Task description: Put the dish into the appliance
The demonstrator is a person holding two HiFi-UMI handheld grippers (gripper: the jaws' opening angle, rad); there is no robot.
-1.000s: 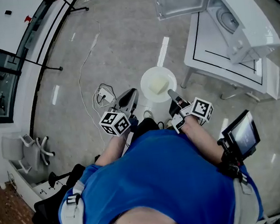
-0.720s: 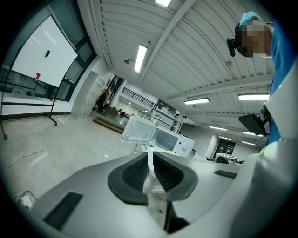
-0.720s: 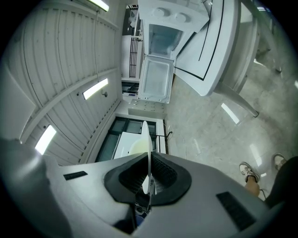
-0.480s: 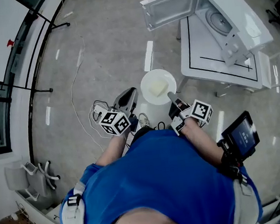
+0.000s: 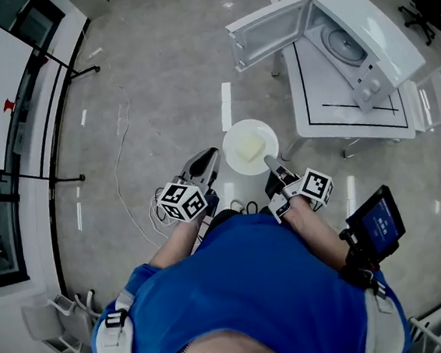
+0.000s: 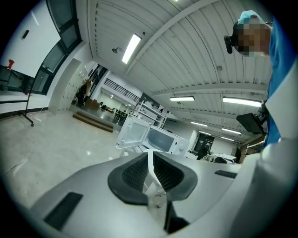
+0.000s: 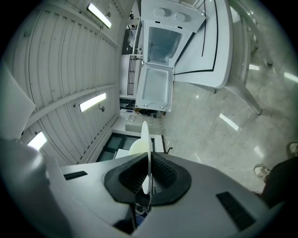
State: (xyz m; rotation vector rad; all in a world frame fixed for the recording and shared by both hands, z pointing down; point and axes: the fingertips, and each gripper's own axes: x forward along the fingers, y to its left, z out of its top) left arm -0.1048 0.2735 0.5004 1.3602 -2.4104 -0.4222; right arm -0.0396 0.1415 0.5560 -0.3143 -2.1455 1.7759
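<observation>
**Plate still pinched in the right claw as the microwave swings into fuller view**

Since a second ago the scene under the head camera has swung round. The microwave (image 5: 362,31) and its white counter (image 5: 328,82) now sit turned in the picture, with the whole top of the oven in sight. The open door (image 5: 267,27) has slid down and left, toward the middle of the view. The floor cable (image 5: 121,166) at left has shifted as well. The hands have barely changed against the body: both claws sit slightly lower in the picture, and the plate (image 5: 232,138) is held the same way as before.

The right claw (image 5: 270,161) is pressed onto the near edge of the plate, with the rim pinched between its pads. The plate is in the air over the floor, ahead of the person's blue shirt (image 5: 255,286). It is short of the counter and apart from it. It lies flat, face up, with a pale yellow piece (image 5: 248,145) resting on it. Being round, it has no long axis from above. In the right gripper view it shows edge-on as a thin line running straight out from between the jaws, aimed at the open door and the oven cavity beyond.

The left claw (image 5: 207,156) hangs beside the plate, apart from it. Its jaws are drawn nearly together, with a thin slit between them and nothing in it.
</observation>
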